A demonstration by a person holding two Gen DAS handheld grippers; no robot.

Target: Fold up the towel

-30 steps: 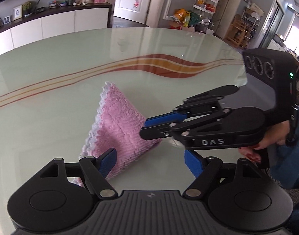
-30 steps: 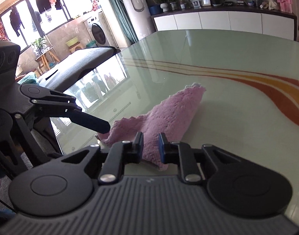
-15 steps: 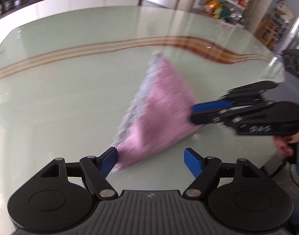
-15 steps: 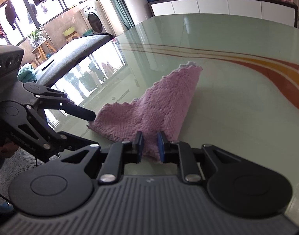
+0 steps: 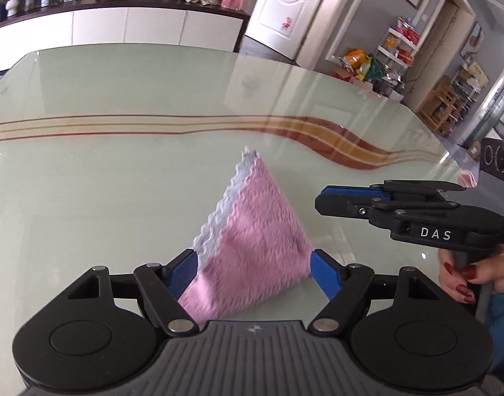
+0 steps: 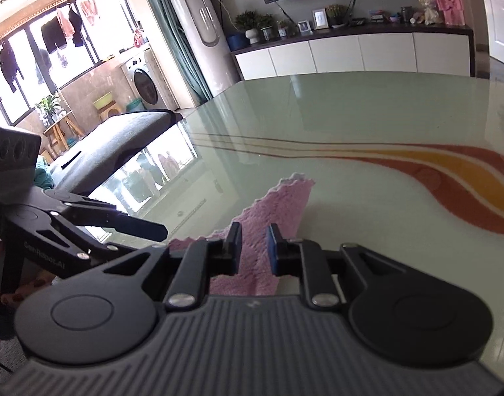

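the left wrist view shows the whole pink towel (image 5: 252, 247) on the glass table (image 5: 120, 181), folded into a triangle with a white wavy edge down its left side. the right wrist view shows less of the towel (image 6: 278, 211), but it shows a window with hanging clothes (image 6: 59, 31) and a washing machine (image 6: 146, 84).

the left gripper (image 5: 252, 272) tips down at the table with its blue fingers (image 5: 182, 272) spread wide, one on each side of the towel's near end. they do not squeeze it. the right gripper (image 5: 321, 199) comes in from the right, about level. a hand (image 5: 463, 275) with red nails holds its handle. its fingers are nearly together and hold nothing.

the towel's long way runs from the near edge to the far tip. the tip points away across the table.
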